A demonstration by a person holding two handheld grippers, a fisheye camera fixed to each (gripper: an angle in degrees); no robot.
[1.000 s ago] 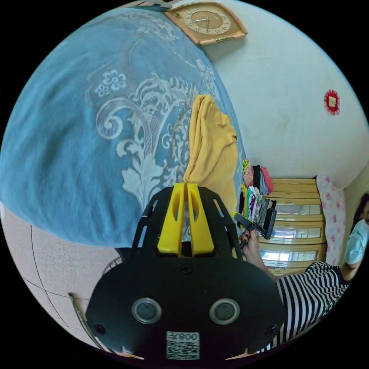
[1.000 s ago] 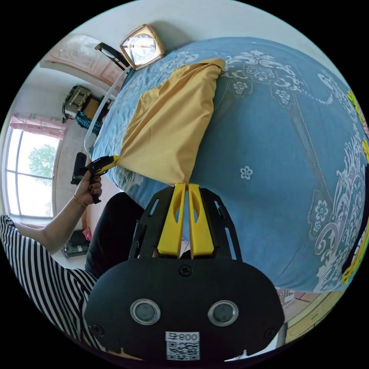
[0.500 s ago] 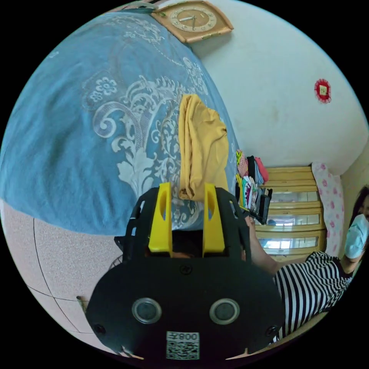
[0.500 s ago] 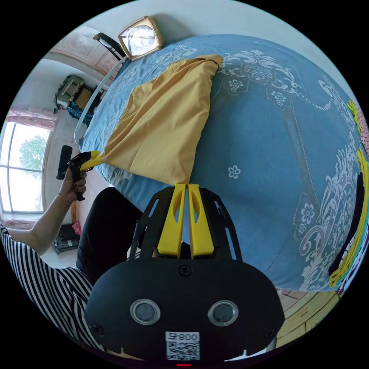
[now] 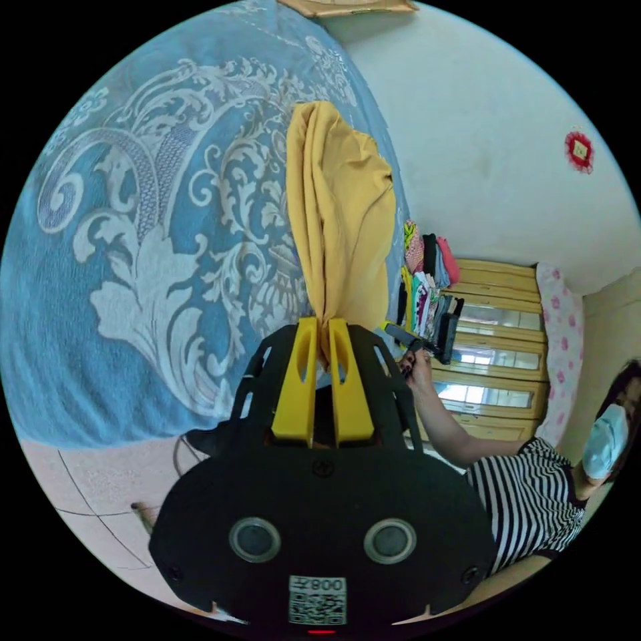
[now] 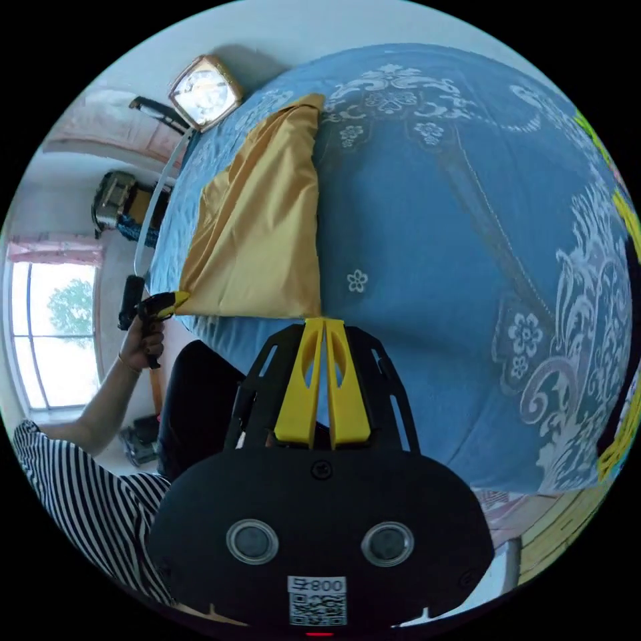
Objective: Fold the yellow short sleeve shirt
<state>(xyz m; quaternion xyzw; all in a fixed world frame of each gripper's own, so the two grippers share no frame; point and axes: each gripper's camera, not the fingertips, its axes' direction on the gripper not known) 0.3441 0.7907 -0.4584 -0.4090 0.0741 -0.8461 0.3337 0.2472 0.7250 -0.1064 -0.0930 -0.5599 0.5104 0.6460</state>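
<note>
Left gripper (image 5: 322, 327): both jaws together, clamped on a bunched corner of the yellow shirt (image 5: 340, 214), just above frame centre in the left gripper view. 0.5 s ago these jaws stood apart with the cloth lying loose between them; 1.0 s ago they were pinched on it. So: 1 release and 1 re-grip within the last second, probably to take a fuller bite of the hem.

Right gripper (image 6: 323, 325): jaws together on the other near corner of the shirt, centre of the right gripper view. Unchanged across all 3 samples.

Shirt position: lying on the blue patterned bedspread (image 6: 467, 234), running from the near edge of the bed up toward the upper left of the right gripper view, where a clock (image 6: 203, 90) leans at the wall. It looks already doubled lengthwise into a narrow panel. The hem between the 2 grippers reads straighter and tighter than 0.5 s ago, when it sagged toward the left gripper.

The person's hand (image 6: 143, 340) holds the left gripper at the left of the right gripper view; a stack of folded clothes (image 5: 427, 287) sits right of centre in the left gripper view.

Judgement: with both corners secured again, the next fold, hem carried up toward the collar end, can begin. Risk: thin bunched cloth slipping from the fresh left grip.
</note>
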